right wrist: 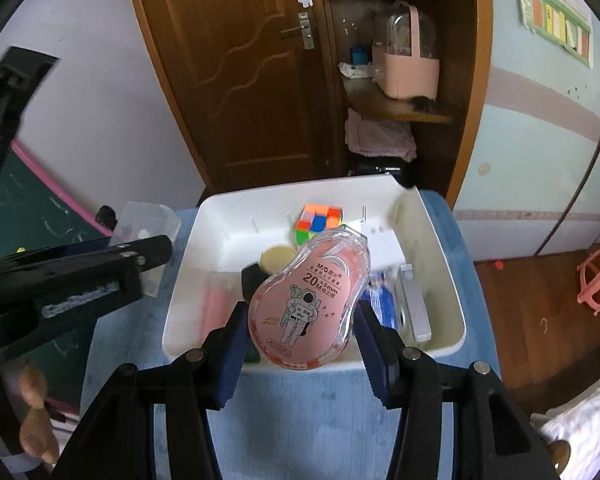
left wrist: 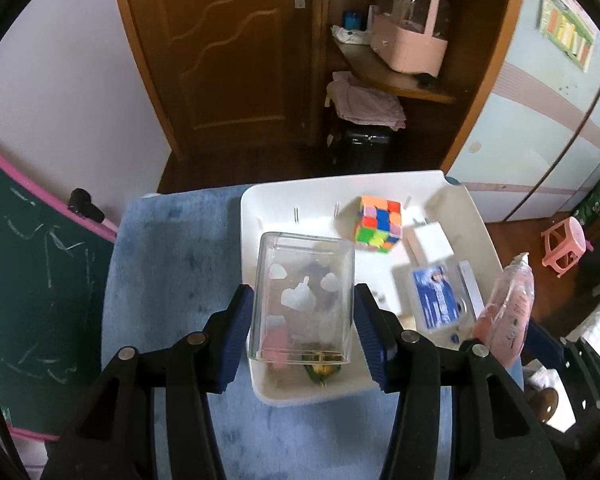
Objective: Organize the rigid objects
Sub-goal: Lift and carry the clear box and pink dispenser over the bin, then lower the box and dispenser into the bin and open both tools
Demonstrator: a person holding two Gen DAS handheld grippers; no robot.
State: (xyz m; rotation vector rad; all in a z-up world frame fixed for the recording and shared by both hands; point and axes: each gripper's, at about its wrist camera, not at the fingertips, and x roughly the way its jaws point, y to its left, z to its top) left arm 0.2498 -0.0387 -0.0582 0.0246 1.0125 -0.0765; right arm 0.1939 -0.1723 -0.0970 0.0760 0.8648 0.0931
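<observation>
My left gripper is shut on a clear plastic box with white sticker shapes, held above the near left of the white bin. My right gripper is shut on a pink correction tape dispenser, held above the bin's near edge; it also shows at the right in the left wrist view. In the bin lie a colourful puzzle cube, a white block, a blue photo card case, a pink eraser and a round beige disc.
The bin sits on a blue plush surface. A green chalkboard with pink frame stands left. A wooden door and shelf with a pink basket are behind. A pink stool is on the floor at right.
</observation>
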